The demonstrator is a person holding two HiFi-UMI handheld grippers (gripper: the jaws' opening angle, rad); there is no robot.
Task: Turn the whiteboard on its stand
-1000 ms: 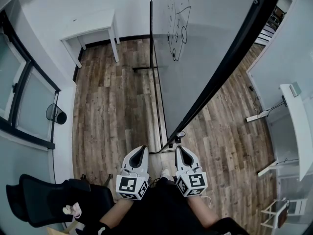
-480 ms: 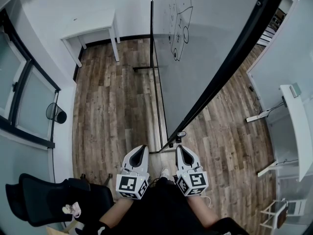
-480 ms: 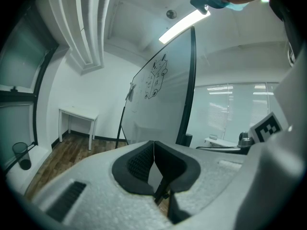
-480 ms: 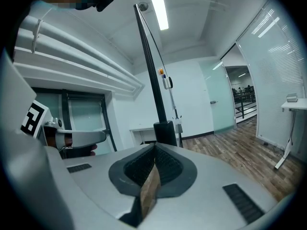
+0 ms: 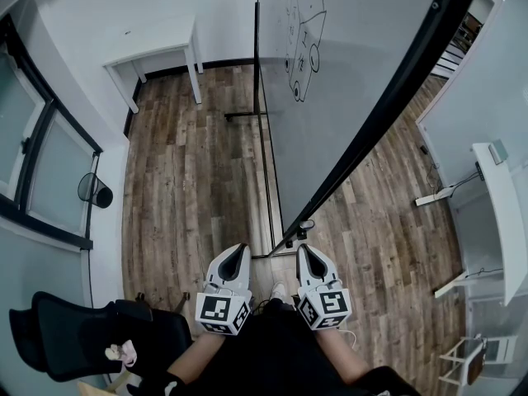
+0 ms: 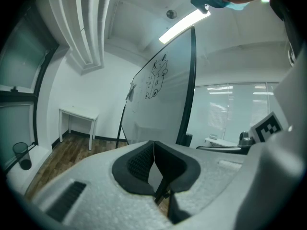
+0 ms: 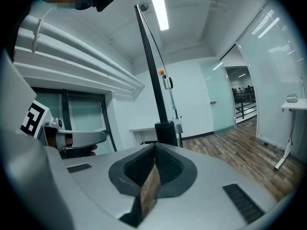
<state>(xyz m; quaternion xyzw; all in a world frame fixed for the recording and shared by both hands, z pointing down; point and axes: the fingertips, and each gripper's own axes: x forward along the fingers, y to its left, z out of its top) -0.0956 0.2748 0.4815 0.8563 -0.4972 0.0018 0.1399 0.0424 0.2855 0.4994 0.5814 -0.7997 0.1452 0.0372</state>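
A large whiteboard [image 5: 355, 73], white and marked with black drawings at its far end, is held upright in a black stand [image 6: 190, 80] on wooden flooring [image 5: 190, 180].

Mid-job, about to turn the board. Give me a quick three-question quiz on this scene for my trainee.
1. True or false: the left gripper is clamped on the frame of the whiteboard.
2. What stands against the far wall, left of the whiteboard in the head view? A) a white table B) a sofa C) a ladder
3. Fill in: the right gripper has its jaws ____, with nothing between them.

Key
1. False: its jaws are together and hold nothing.
2. A
3. shut
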